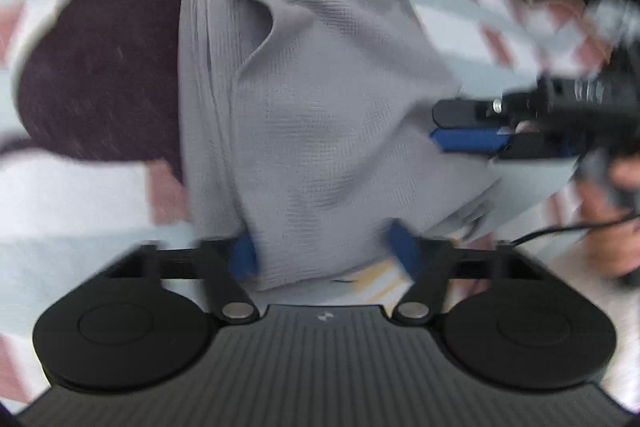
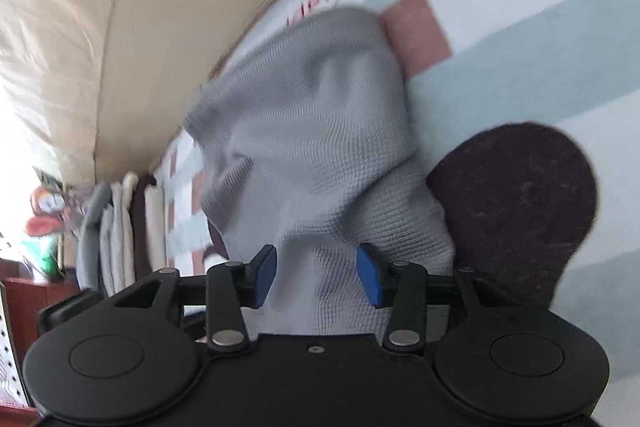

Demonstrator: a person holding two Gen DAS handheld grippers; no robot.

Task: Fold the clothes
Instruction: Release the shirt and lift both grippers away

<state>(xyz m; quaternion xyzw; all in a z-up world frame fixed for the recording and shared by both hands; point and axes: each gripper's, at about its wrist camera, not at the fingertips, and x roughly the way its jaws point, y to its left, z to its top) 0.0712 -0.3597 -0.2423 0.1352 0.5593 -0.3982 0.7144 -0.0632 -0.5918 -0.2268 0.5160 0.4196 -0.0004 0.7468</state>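
A grey knit garment (image 1: 312, 87) lies bunched and raised on a striped sheet (image 1: 72, 203). The left gripper (image 1: 324, 255) stands at its near edge, its blurred blue pads wide apart with the grey fabric between them. The right gripper (image 1: 460, 129) reaches in from the right at the garment's side edge. In the right wrist view the right gripper (image 2: 317, 275) has its blue pads apart, and a fold of the grey garment (image 2: 320, 147) rises between them. I cannot tell whether the fabric touches the pads.
A dark maroon cloth (image 2: 516, 203) lies flat on the sheet (image 2: 520, 27) beside the grey garment; it also shows as the maroon cloth (image 1: 100, 75). A cream padded headboard (image 2: 100, 27) borders the bed. Folded clothes (image 2: 120, 227) are stacked far left. A hand (image 1: 616, 227) holds the right gripper.
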